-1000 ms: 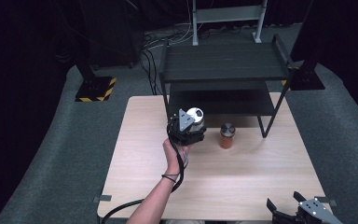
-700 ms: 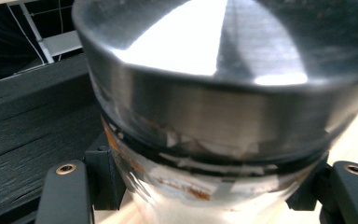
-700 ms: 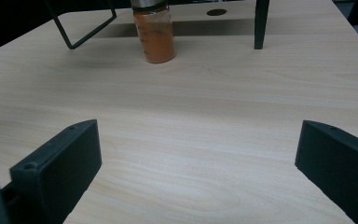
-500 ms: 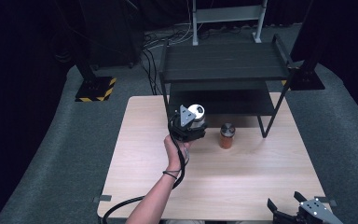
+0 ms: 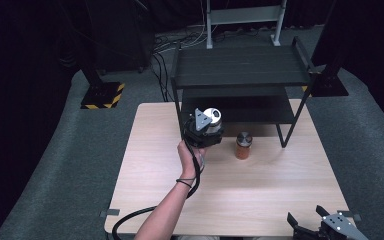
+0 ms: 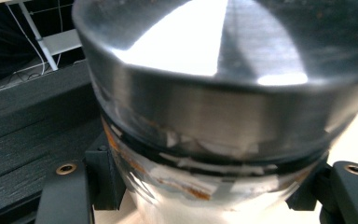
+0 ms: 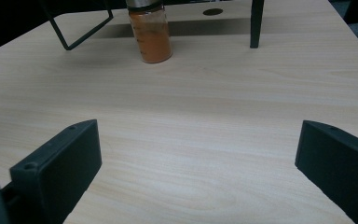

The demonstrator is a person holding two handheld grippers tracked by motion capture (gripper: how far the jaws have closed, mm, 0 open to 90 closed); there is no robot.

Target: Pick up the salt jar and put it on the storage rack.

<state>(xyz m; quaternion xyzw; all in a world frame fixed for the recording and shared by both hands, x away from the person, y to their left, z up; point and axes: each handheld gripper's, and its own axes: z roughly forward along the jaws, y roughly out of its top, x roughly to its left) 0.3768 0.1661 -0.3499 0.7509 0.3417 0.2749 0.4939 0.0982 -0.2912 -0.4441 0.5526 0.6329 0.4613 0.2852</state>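
L gripper (image 5: 206, 131) was clamped on a jar w/ a silver lid (image 5: 211, 115), jaws pressing both sides of the glass body below the lid in the left gripper view (image 6: 223, 116). It was held above the table (image 5: 260, 200), just in front of the black rack's (image 5: 240, 70) front left leg, close to the lower shelf edge. Little room on that side: rack post and shelf lip sat right next to the gripper.

R gripper (image 5: 325, 227) rested low at the near right edge of the table, jaws wide apart, nothing between them. In the right gripper view (image 7: 196, 163) only bare wood lay between the jaws.

An orange spice jar (image 5: 243, 145) stood upright on the table, just right of the L gripper, apart from it, in front of the rack's lower shelf. In the right gripper view the same jar (image 7: 150, 33) stood well ahead of the open jaws, w/ a rack leg off to its right.

Table: light wood, bare across the middle and near half, so plenty of free room there. Rack took the far part, 2 dark slatted shelves. Floor around was grey carpet; cables and a black stand w/ yellow-black base (image 5: 102, 95) at far left. Room dark.
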